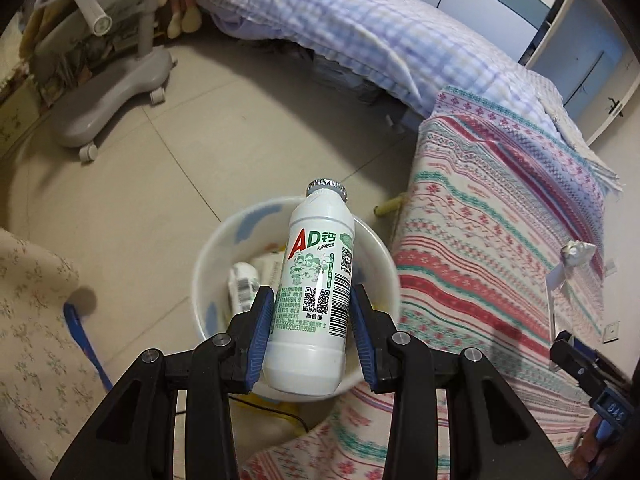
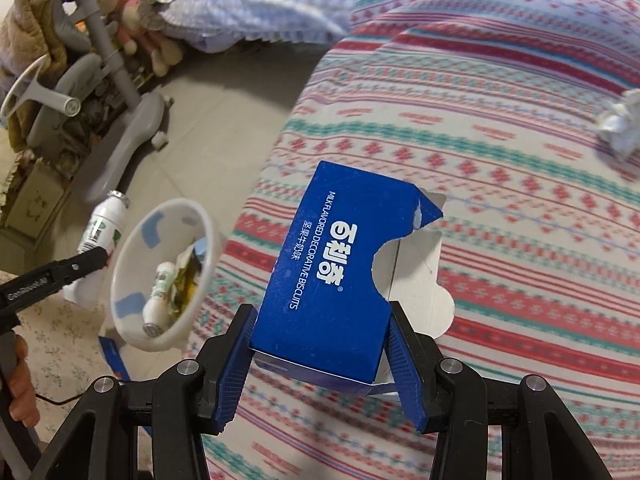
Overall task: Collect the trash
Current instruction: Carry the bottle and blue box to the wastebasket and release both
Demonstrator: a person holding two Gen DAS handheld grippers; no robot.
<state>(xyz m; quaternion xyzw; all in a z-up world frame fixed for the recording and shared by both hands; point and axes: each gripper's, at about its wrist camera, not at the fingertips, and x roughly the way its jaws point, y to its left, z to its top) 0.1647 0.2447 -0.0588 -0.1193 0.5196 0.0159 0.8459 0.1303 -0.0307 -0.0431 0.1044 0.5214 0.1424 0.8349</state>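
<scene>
White bottle (image 1: 316,288) clamped in left gripper (image 1: 312,332) over bin (image 1: 208,256); right gripper (image 2: 320,360) fingers hold blue box (image 2: 332,264); next, release.

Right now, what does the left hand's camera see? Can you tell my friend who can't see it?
The left gripper holds a white plastic drink bottle with a foil cap over a round white trash bin that already has rubbish inside. The bin stands on a tiled floor beside a striped patterned bedspread.

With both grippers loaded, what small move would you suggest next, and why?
Probably open the left gripper: its bottle hangs above the white bin, which already holds trash. The right gripper with the blue biscuit box is over the bedspread.
</scene>
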